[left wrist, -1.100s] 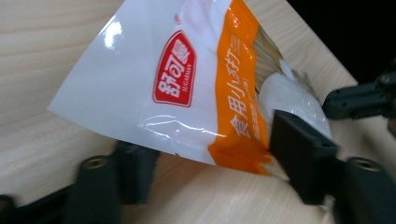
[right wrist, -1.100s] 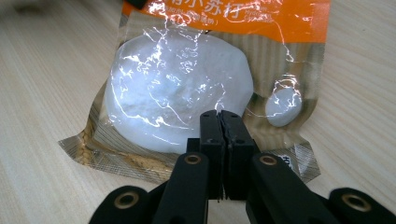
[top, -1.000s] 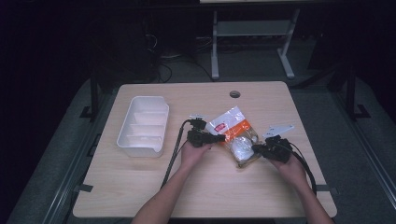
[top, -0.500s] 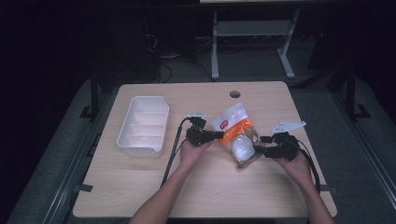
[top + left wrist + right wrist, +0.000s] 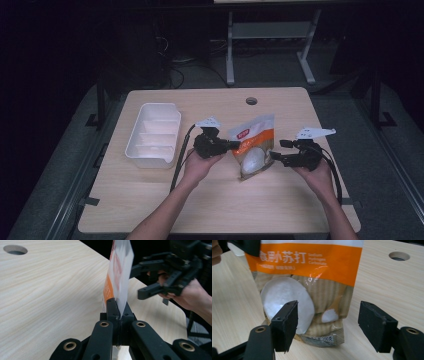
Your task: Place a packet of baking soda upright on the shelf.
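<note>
Since a second ago the pouch [image 5: 254,146] has come up off the table [image 5: 150,210]: it lay flat between my two tools then, and now it stands tilted, its lower edge near the wood, with my left gripper [image 5: 235,145] raised along with it. Meanwhile my right gripper [image 5: 276,150] has let go; its jaws have just been opening and now stand wide, a short way off the pouch's right edge in the high view.

Closest to me in the right gripper view, the two black pads [image 5: 287,322] frame the pouch's lower part without touching it. In the left gripper view my left jaws are pinched tight on the thin side edge of the pouch [image 5: 120,277], which rises like a blade straight up from them, with the right gripper [image 5: 160,282] open beyond it.

Seen up close, the pouch [image 5: 309,290] has a broad orange band with white lettering across its upper part, a striped tan face below, and a round clear window showing white powder, with a smaller white patch beside it. Its bottom seam is wrinkled.

Farther left sits the white tray [image 5: 152,135], divided into compartments, all bare. Beyond the pouch is the round hole [image 5: 251,100] in the tabletop.
</note>
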A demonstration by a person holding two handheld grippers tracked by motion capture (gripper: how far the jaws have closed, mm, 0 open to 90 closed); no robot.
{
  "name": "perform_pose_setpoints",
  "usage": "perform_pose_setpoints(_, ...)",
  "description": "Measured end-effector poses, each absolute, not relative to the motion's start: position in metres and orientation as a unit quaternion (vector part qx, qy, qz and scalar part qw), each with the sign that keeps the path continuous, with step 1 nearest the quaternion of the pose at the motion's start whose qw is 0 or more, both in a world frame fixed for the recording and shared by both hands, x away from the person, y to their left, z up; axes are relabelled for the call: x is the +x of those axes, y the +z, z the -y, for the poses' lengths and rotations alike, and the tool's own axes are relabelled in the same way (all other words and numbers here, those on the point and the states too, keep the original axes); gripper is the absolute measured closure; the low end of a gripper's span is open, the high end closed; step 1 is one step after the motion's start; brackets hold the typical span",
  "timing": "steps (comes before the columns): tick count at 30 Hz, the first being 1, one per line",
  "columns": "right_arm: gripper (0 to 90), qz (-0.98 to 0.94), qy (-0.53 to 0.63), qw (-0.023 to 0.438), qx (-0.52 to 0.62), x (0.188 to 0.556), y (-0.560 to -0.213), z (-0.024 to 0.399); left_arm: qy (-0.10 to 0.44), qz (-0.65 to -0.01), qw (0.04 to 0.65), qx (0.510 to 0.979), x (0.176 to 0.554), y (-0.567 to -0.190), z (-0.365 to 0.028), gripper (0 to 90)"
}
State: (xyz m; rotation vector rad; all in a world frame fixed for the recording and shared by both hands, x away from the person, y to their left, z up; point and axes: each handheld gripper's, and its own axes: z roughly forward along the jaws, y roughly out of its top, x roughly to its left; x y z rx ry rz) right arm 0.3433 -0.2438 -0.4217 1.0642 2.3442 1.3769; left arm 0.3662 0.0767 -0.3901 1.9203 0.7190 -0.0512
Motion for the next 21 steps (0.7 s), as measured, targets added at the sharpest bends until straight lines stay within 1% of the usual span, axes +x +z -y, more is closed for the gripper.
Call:
perform_pose_setpoints(2, 31.3, -0.797, 0.474, 0.108, 0.358, 0.343, -0.421, 0.242, -0.013, -0.283, 0.515, 0.809, 0.359, -0.383, -0.079, 90.0)
perform_pose_setpoints(7, 30.0, -0.792, 0.490, 0.103, 0.350, 0.343, -0.419, 0.237, -0.008, -0.263, 0.513, 0.817, 0.352, -0.375, -0.082, 90.0)
perform_pose_setpoints(8, 31.1, -0.792, 0.492, 0.100, 0.347, 0.342, -0.419, 0.235, -0.008, -0.257, 0.512, 0.820, 0.349, -0.373, -0.084, 90.0)
perform_pose_setpoints(12, 41.6, -0.797, 0.507, 0.079, 0.318, 0.340, -0.419, 0.224, -0.011, -0.244, 0.511, 0.824, 0.345, -0.370, -0.087, 90.0)
perform_pose_setpoints(14, 42.4, -0.800, 0.510, 0.074, 0.308, 0.340, -0.419, 0.221, -0.012, -0.239, 0.510, 0.826, 0.345, -0.369, -0.087, 90.0)
perform_pose_setpoints(15, 44.3, -0.804, 0.507, 0.072, 0.302, 0.340, -0.419, 0.218, -0.012, -0.235, 0.509, 0.828, 0.344, -0.368, -0.087, 90.0)
perform_pose_setpoints(16, 49.7, -0.813, 0.501, 0.076, 0.286, 0.339, -0.418, 0.212, -0.013, -0.226, 0.508, 0.831, 0.342, -0.365, -0.088, 90.0)
perform_pose_setpoints(17, 51.4, -0.815, 0.501, 0.079, 0.280, 0.338, -0.418, 0.209, -0.012, -0.221, 0.507, 0.833, 0.341, -0.365, -0.088, 90.0)
perform_pose_setpoints(19, 58.7, -0.821, 0.499, 0.077, 0.267, 0.337, -0.417, 0.205, -0.008, -0.220, 0.505, 0.834, 0.340, -0.364, -0.089, 90.0)
perform_pose_setpoints(21, 68.6, -0.826, 0.495, 0.072, 0.260, 0.335, -0.417, 0.203, -0.006, -0.226, 0.507, 0.832, 0.341, -0.364, -0.093, 90.0)
